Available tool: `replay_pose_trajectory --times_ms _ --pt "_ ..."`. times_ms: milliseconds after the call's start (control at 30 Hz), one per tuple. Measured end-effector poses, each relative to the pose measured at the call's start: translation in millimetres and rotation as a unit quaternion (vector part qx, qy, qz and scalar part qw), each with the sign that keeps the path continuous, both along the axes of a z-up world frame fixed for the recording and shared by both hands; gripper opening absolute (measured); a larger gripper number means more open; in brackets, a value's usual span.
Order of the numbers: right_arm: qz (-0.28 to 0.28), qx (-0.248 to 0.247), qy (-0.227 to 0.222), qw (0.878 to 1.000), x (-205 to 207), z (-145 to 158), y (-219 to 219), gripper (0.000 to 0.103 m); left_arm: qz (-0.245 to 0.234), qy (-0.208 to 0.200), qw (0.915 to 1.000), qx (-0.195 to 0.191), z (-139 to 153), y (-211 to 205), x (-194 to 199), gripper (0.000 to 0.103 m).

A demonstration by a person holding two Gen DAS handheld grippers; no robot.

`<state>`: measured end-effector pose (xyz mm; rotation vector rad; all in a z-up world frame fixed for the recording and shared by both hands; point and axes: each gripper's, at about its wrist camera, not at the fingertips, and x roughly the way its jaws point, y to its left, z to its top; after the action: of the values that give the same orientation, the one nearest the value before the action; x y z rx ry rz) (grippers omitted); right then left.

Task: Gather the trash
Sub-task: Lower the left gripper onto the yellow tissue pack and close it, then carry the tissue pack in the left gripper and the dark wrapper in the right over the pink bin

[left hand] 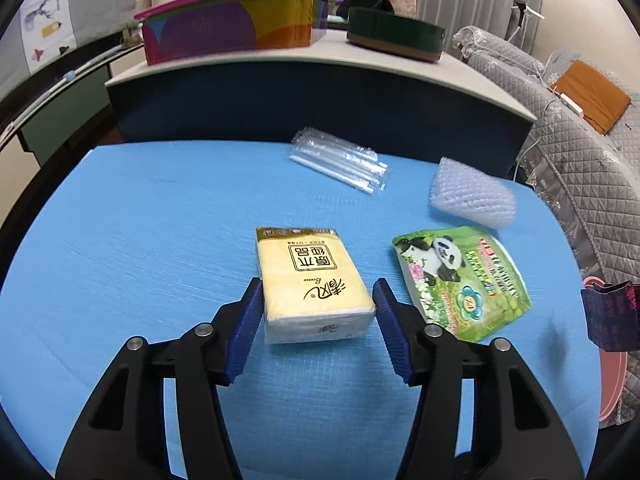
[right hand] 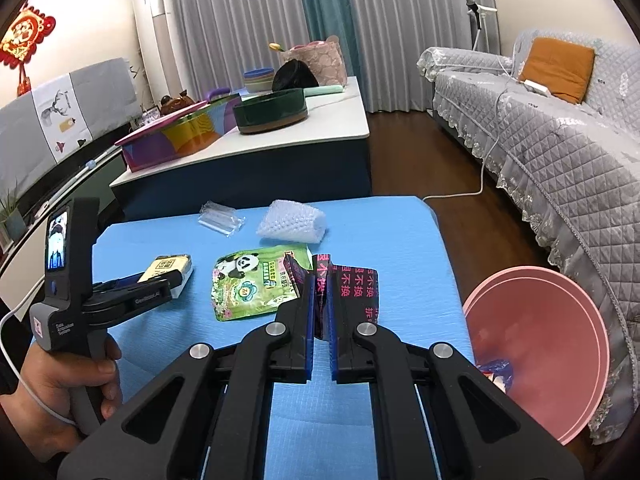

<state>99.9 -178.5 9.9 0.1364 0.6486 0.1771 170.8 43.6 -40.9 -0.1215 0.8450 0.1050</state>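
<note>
The blue mat [left hand: 140, 220] is bare on its whole left side and along the near edge, so a gripper can pass there freely. The middle and right are crowded: the tissue pack [left hand: 312, 280] lies between the pads of the left gripper [left hand: 318, 312], the panda pouch [left hand: 460, 280] is just beside it on the right, and the bubble wrap [left hand: 472, 196] and the clear sleeves [left hand: 340, 164] lie behind. A narrow lane stays open between pack and pouch. Behind the mat, the counter [right hand: 280, 140] closes the far side. On the right, the pink basin [right hand: 560, 340] stands close to the mat edge, maybe touching it, and the sofa [right hand: 560, 140] is behind it.
</note>
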Motion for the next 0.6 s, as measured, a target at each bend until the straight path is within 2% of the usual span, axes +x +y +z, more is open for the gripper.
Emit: replay_pose_trajectory --times_ms 600 --pt "-0.02 -0.006 -0.026 0.999 -30.9 22.4 -17.5 0.006 -0.028 -0.055 0.998 -0.012 39.6 -12.4 -36.7 0.054"
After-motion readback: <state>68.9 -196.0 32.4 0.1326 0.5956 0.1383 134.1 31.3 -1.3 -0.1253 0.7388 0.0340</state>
